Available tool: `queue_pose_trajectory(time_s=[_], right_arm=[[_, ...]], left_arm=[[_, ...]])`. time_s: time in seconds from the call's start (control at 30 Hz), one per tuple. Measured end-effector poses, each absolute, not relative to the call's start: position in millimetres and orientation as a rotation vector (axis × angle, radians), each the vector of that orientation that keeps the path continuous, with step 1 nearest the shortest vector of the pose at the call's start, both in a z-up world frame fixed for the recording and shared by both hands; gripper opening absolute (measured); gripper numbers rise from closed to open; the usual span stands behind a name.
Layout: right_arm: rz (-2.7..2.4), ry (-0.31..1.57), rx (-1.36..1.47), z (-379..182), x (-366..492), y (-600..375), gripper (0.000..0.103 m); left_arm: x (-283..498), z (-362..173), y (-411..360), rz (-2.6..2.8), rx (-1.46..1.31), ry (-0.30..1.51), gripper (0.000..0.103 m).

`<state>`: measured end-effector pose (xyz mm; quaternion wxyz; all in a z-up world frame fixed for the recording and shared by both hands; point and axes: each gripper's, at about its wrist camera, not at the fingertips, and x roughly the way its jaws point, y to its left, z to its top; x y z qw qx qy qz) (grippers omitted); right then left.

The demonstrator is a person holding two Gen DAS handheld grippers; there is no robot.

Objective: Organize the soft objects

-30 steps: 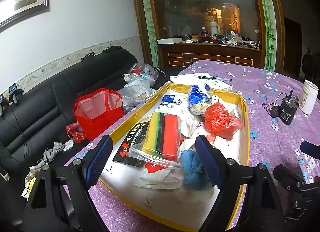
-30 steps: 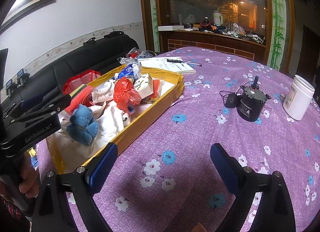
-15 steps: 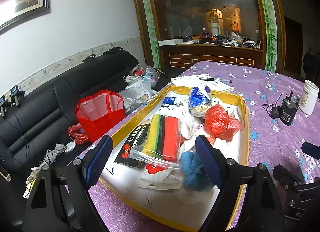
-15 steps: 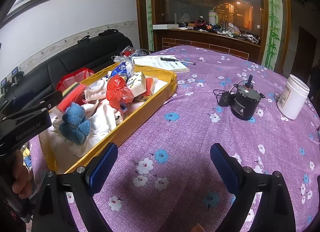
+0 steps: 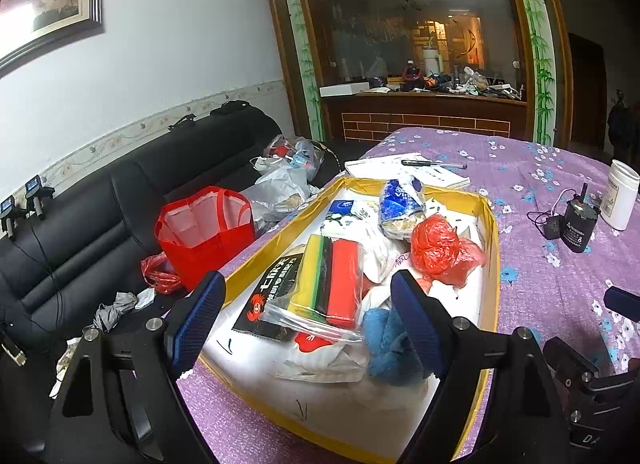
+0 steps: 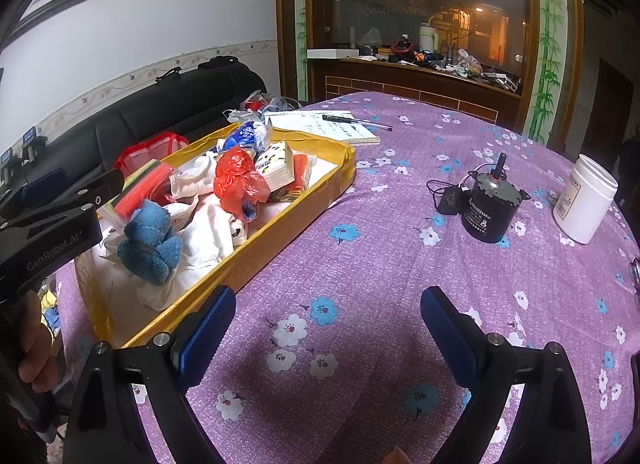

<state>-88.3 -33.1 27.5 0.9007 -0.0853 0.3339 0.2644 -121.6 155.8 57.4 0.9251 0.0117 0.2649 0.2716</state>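
A shallow yellow-rimmed box (image 5: 491,248) (image 6: 280,224) on the purple flowered table holds soft things: a bagged stack of coloured sponges (image 5: 328,268), a crumpled blue cloth (image 5: 384,340) (image 6: 150,242), a red plastic bag (image 5: 440,252) (image 6: 236,180), a blue-and-white packet (image 5: 396,204), a tissue pack (image 6: 276,170) and white cloths. My left gripper (image 5: 308,312) hangs open above the box's near end, holding nothing. My right gripper (image 6: 324,328) is open over bare tablecloth to the right of the box. The left tool's body (image 6: 52,220) shows at the left of the right wrist view.
A black motor with a cable (image 6: 490,204) and a white jar (image 6: 586,204) stand on the table's right. A notebook with a pen (image 6: 340,126) lies beyond the box. Left of the table is a black sofa (image 5: 80,224) with a red bag (image 5: 204,232) and plastic bags.
Both grippers have drifted slightly; the box looks a little farther and lower in the views. Both stay open and nothing in the box has moved.
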Motion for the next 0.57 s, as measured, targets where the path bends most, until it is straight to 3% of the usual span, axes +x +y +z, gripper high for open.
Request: queue_pose_trajectory(time_s=[0.57], right_arm=[[0.546,0.691,-0.172,28.8,-88.8,-32.5,0.095]], left_arm=[[-125.2,59.6,159.0,0.612,0.056,0.533,0.086]])
